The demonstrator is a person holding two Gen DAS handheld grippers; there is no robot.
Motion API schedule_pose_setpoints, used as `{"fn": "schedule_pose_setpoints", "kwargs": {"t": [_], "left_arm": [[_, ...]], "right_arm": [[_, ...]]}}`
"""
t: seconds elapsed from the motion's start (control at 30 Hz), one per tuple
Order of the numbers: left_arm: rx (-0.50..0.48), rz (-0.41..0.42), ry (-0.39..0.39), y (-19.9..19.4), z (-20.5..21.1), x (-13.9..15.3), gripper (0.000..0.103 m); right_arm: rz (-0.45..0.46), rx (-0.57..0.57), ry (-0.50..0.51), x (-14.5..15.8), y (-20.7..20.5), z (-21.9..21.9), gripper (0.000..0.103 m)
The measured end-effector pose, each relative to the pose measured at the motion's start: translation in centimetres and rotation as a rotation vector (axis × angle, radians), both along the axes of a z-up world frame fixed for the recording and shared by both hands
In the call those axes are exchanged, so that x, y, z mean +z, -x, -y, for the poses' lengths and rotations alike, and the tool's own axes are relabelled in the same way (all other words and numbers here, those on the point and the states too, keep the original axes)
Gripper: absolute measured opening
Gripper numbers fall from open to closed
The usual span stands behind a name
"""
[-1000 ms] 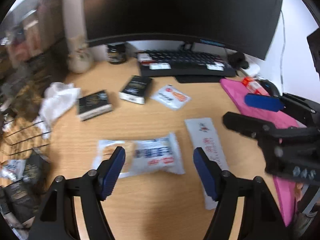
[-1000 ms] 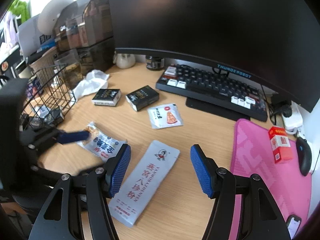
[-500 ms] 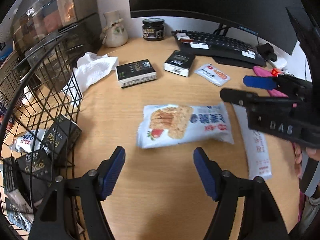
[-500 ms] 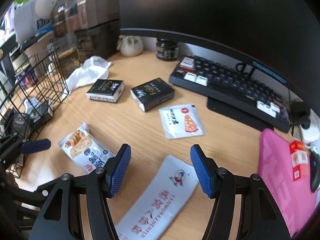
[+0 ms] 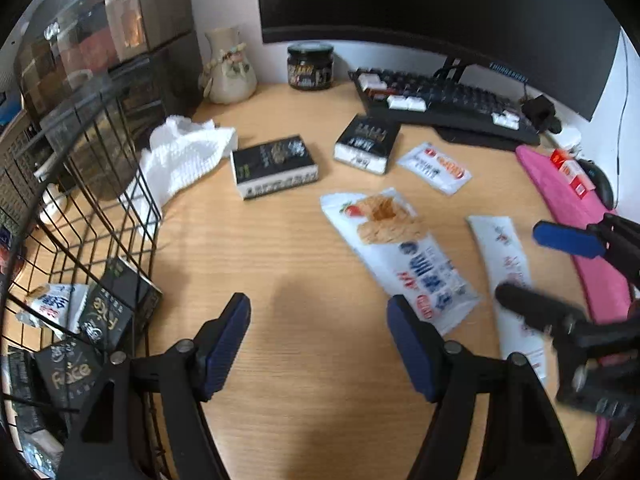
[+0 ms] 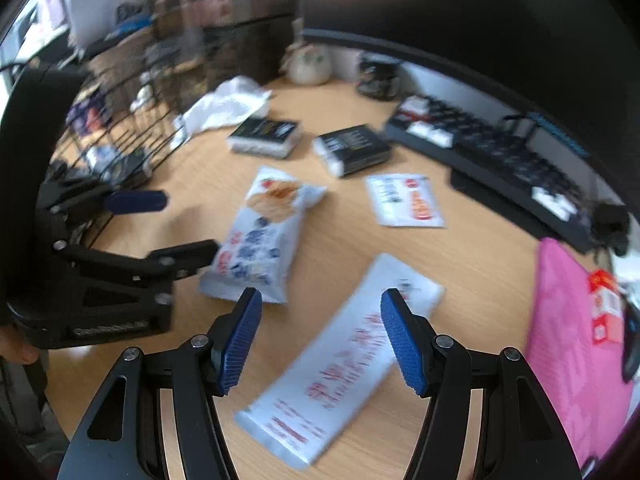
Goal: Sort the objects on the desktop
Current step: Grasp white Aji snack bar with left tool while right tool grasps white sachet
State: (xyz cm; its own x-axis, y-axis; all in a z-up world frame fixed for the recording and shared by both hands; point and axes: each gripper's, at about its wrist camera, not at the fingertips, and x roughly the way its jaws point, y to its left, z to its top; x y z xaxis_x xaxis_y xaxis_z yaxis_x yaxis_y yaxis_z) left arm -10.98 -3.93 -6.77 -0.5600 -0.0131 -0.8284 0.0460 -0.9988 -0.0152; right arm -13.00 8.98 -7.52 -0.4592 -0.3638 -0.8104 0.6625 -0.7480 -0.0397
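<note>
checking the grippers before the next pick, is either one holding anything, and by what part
Nothing is held. The left gripper and right gripper are both open and empty, above the desk.

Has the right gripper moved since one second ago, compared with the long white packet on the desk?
Yes. The right gripper has advanced along the long white packet, which lies farther under the open jaws, and the keyboard looks closer.

My desk, basket on the left.
Snack bag lies left of the sachet; two boxes behind, mat right.
</note>
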Motion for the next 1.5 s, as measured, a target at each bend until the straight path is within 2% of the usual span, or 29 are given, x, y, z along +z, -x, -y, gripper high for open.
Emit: {"fn": "schedule_pose_setpoints", "kwargs": {"t": [0.2,0.37,0.5,0.77,0.93,1.1,1.17,1.2,1.23,1.3,1.5], "left_arm": [[-0.043,-0.026,-0.026,1.4,-2.6,1.3,0.075],[-0.054,0.010,-0.042,4.0,-4.6,-0.3,0.075],[-0.035,0.044,-0.040,4.5,-4.1,-1.7,0.075],[-0.043,0.034,-0.021,3.0,-1.9,-2.3,0.074],[-0.058,0.019,-0.007,2.6,-1.4,-2.2,0.063],[-0.080,0.010,-0.010,2.8,-1.6,-2.2,0.061],[-0.098,0.008,-0.008,2.7,-2.0,-2.2,0.060],[-0.102,0.007,-0.009,2.7,-2.2,-2.1,0.060],[-0.106,0.007,-0.009,2.7,-2.4,-2.1,0.060],[-0.108,0.004,-0.008,2.6,-2.6,-2.0,0.060],[-0.115,-0.022,-0.006,2.2,-3.3,-1.2,0.059]], "right_arm": [[0.003,-0.078,-0.002,0.6,1.4,-2.8,0.062],[0.011,-0.090,-0.004,0.2,1.7,-3.7,0.062],[0.030,-0.106,0.007,-0.1,2.0,-4.2,0.062],[0.081,-0.100,-0.002,-1.9,1.4,-2.4,0.063],[0.110,-0.112,-0.018,-3.3,1.4,-1.3,0.068],[0.072,-0.104,-0.028,-3.6,1.1,-0.9,0.069],[0.058,-0.090,-0.021,-3.6,1.1,-1.1,0.064],[0.056,-0.082,-0.021,-3.5,1.2,-1.2,0.058],[0.057,-0.076,-0.023,-3.4,1.2,-1.3,0.047],[0.042,-0.080,-0.031,-3.1,1.3,-1.7,0.041],[0.037,-0.073,-0.014,-2.6,1.4,-2.7,0.039]]}}
